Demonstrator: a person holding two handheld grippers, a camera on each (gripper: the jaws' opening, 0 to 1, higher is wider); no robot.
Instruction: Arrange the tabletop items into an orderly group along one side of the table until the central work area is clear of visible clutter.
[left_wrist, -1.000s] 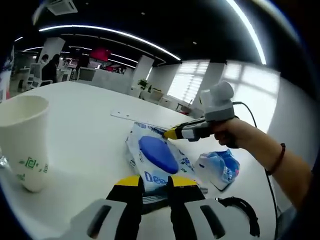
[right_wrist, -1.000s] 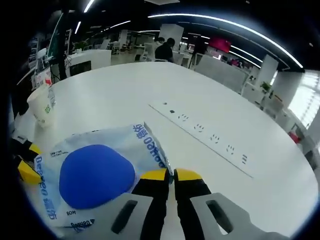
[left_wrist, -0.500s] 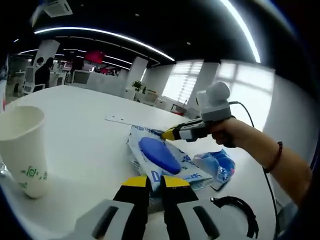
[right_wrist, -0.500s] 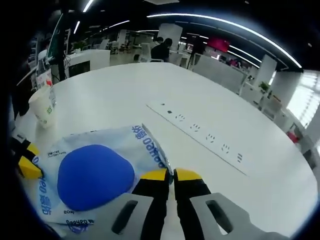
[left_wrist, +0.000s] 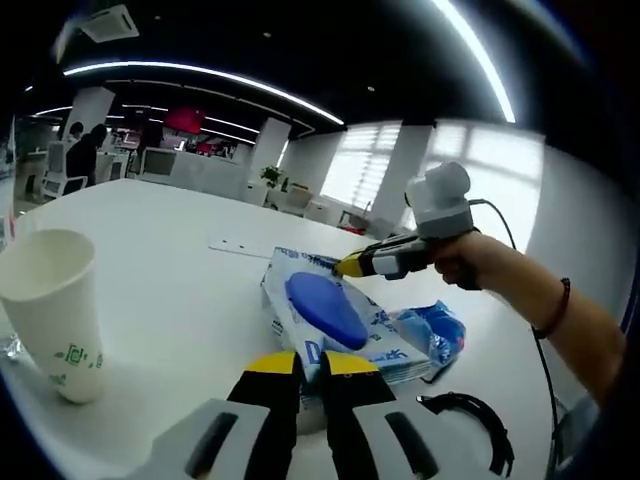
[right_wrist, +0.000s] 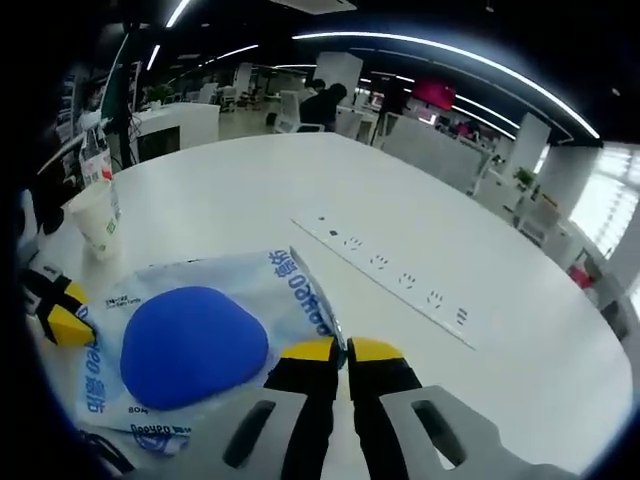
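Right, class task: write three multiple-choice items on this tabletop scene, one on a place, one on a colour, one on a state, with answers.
1. In the left gripper view, the paper cup stands where relative to the wet wipes pack?
A left
B right
C on top

2. The round lid on the pack is:
A red
B blue
C green

3. The right gripper is:
A wide open
B shut on the pack's edge
C holding the cup

Answers: 1 A, the cup is at the left edge; 2 B, the lid is plainly blue; 3 B, jaws pinch the pack's corner.
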